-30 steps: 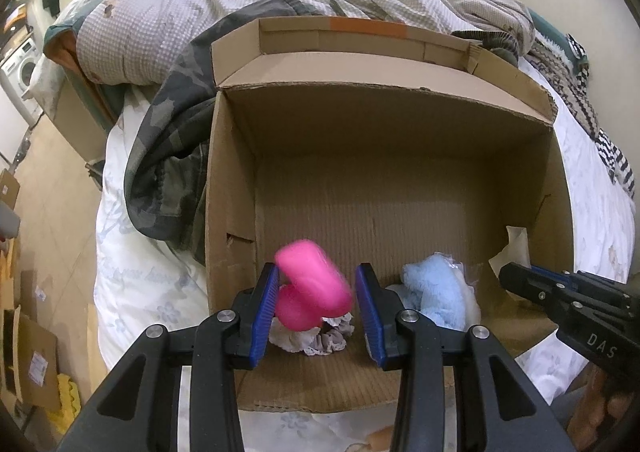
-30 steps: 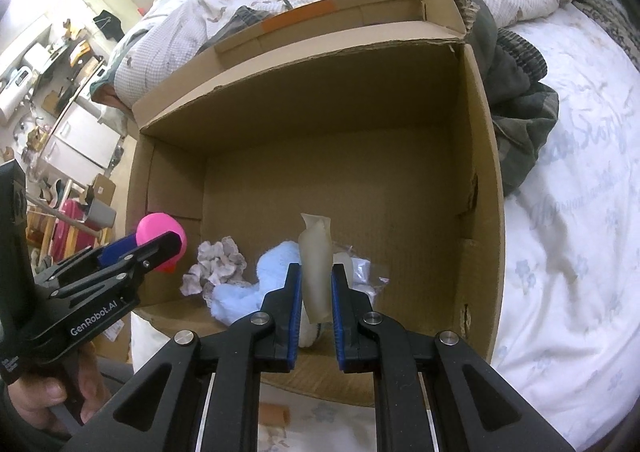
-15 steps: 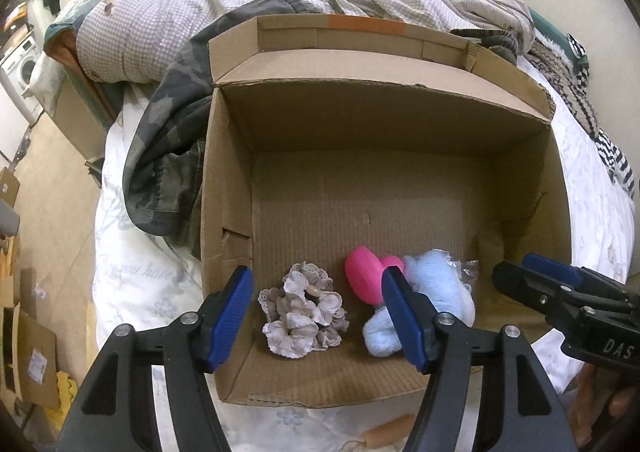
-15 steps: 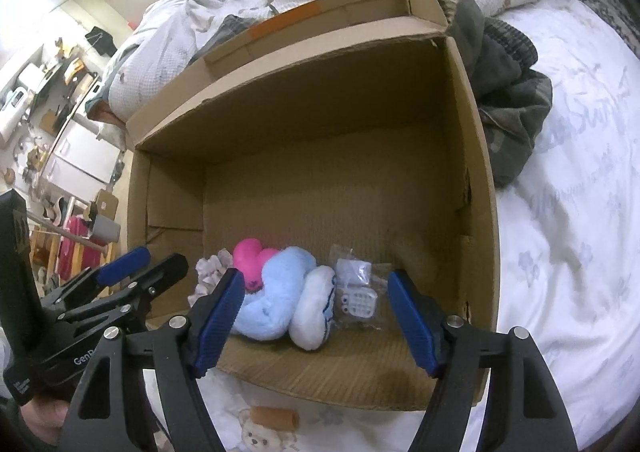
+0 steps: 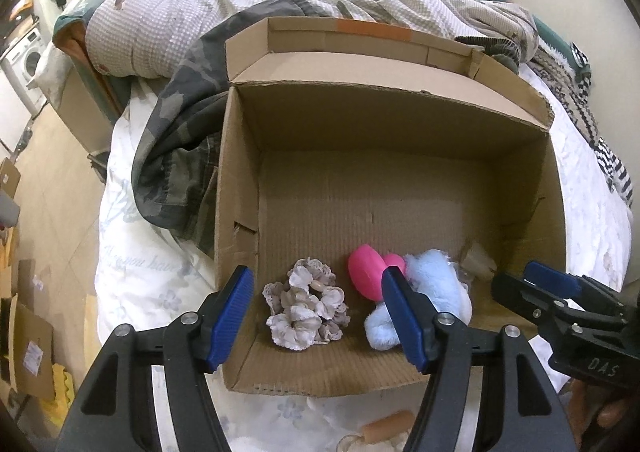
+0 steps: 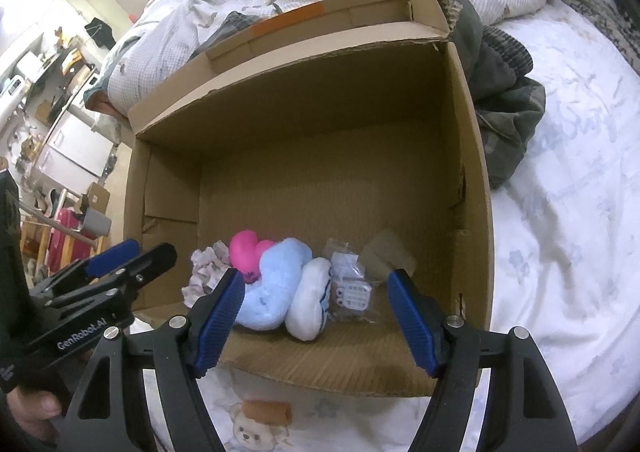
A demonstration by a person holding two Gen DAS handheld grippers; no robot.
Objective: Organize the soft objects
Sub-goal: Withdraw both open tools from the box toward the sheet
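Observation:
An open cardboard box (image 5: 360, 124) (image 6: 472, 180) stands on the bed. Along its near wall lie a grey-white frilly scrunchie (image 5: 306, 306) (image 6: 204, 266), a pink heart toy (image 5: 366, 276) (image 6: 245, 252), a light blue plush (image 5: 430, 284) (image 6: 276, 284), a white plush piece (image 6: 312, 302) and a clear packet (image 6: 352, 288). A beige item (image 6: 390, 256) (image 5: 478, 262) lies at the box's right. My left gripper (image 5: 318, 318) is open and empty above the scrunchie. My right gripper (image 6: 316, 318) is open and empty above the plush.
The white floral bed sheet (image 6: 560, 212) surrounds the box. A camouflage garment (image 5: 176, 156) lies left of it and a rumpled quilt (image 5: 240, 4) behind. A small tan cylinder (image 6: 266, 412) (image 5: 386, 426) lies on the sheet in front of the box.
My left gripper opened and the pink heart dropped into the box beside the blue plush. My right gripper opened and let the beige item fall at the box's right. Both grippers pulled back.

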